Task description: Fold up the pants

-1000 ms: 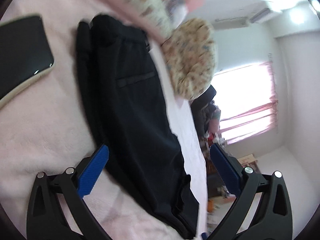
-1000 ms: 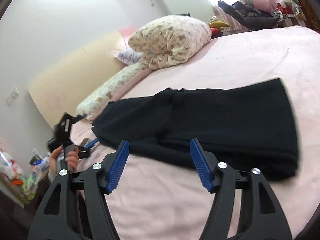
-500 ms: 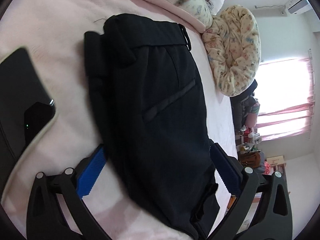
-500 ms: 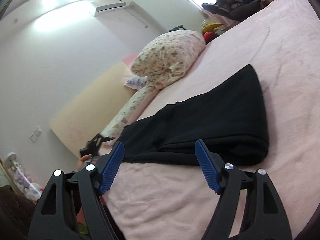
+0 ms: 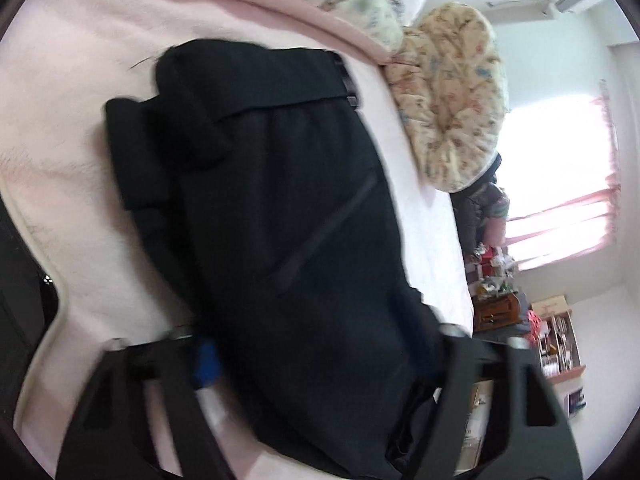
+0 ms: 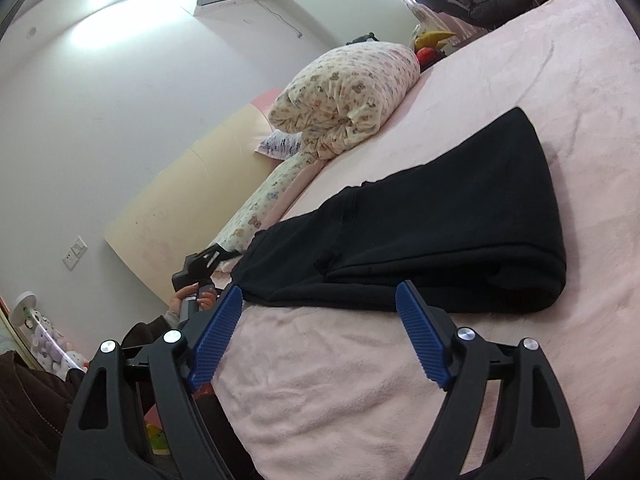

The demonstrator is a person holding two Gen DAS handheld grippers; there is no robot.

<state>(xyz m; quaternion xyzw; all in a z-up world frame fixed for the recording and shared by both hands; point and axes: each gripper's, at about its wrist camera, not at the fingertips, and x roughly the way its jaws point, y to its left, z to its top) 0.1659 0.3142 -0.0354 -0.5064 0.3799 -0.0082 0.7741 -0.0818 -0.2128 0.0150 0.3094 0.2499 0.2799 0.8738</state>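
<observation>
Your pants (image 5: 288, 216) lie flat on the pink blanket (image 5: 72, 128), already doubled leg over leg, filling the middle of the left view with the waistband toward the top. Your left gripper (image 5: 316, 356) has its fingers spread wide to either side of the fabric low in the frame, likely to take the leg end; nothing is pinched yet. In the right view the pants (image 6: 448, 224) cross the centre, and your right gripper (image 6: 320, 336) waits just short of their near edge, fingers apart, empty.

Black pants (image 6: 440, 216), pink, perhaps fleecy, bedspread (image 6: 340, 380)
</observation>
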